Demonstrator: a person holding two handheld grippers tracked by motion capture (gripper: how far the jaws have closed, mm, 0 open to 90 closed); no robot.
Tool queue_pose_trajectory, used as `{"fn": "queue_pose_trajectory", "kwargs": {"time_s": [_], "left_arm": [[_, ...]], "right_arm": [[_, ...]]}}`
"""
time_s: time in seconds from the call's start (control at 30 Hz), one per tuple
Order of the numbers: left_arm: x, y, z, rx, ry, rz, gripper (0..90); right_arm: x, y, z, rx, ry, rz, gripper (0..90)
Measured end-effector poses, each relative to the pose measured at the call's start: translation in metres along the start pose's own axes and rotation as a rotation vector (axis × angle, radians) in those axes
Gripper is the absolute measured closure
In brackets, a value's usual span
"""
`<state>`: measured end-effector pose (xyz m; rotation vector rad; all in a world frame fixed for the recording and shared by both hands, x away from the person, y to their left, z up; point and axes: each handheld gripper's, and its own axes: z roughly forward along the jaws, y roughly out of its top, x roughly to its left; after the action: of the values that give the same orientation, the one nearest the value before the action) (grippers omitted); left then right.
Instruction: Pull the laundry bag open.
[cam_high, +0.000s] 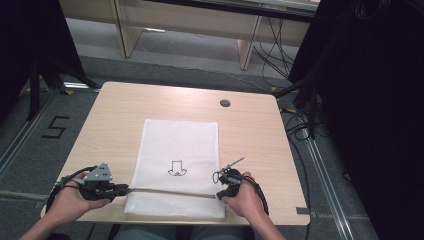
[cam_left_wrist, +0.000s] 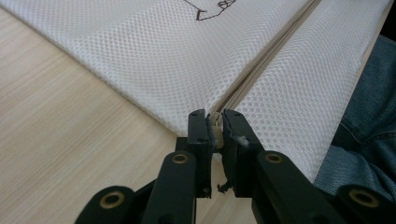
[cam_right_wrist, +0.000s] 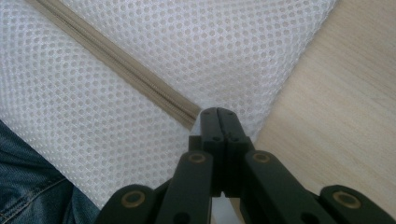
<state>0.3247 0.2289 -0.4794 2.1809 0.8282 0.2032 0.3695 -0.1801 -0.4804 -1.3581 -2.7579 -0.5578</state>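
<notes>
Your left hand-held gripper (cam_high: 121, 189) sits at the left edge of the white mesh bag (cam_high: 178, 145), near the counter's (cam_high: 110, 120) front edge. In the left gripper view its two black jaws are pinched on the end of the beige zipper (cam_left_wrist: 261, 60), with a small cream bit of the zipper end caught between them. From that grip the zipper runs straight away from the jaws, up and to the right, dividing the mesh into two panels. The bare counter wood lies to the left of the jaws there, and your blue denim (cam_left_wrist: 369, 116) shows past the bag's edge on the right.

Between the two hand-held grippers, in the high view, the zipper stretches as a thin tan line across the lower part of the bag. A small black outline drawing (cam_high: 176, 168) is printed on the mesh just beyond that line, closer to your right hand-held gripper than to your left.

Your right hand-held gripper (cam_high: 220, 195) rests at the bag's right edge, at the other end of the zipper. In the right gripper view its jaws are pressed together right where the zipper's end meets them; whether they hold the zipper tape or mesh I cannot tell. The counter wood lies to the right of those jaws.
</notes>
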Motion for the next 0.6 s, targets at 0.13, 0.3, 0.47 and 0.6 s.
{"fn": "queue_pose_trajectory", "kwargs": {"time_s": [0.13, 0.3, 0.47, 0.6], "left_arm": [[0.0014, -0.0012, -0.0007, 0.011, 0.002, -0.002, 81.5], [0.0031, -0.0015, 0.0004, 0.040, 0.025, 0.018, 81.5], [0.0019, -0.0022, 0.0027, 0.069, 0.041, 0.009, 81.5], [0.0023, -0.0027, 0.0030, 0.078, 0.043, 0.009, 81.5]], "right_arm": [[0.0005, 0.0000, -0.0003, 0.008, 0.000, 0.013, 90.0], [0.0003, 0.0000, -0.0002, 0.001, 0.000, 0.002, 90.0], [0.0006, 0.0000, -0.0003, 0.008, 0.000, 0.012, 90.0], [0.0003, -0.0001, -0.0001, 0.000, -0.001, 0.004, 90.0]]}}
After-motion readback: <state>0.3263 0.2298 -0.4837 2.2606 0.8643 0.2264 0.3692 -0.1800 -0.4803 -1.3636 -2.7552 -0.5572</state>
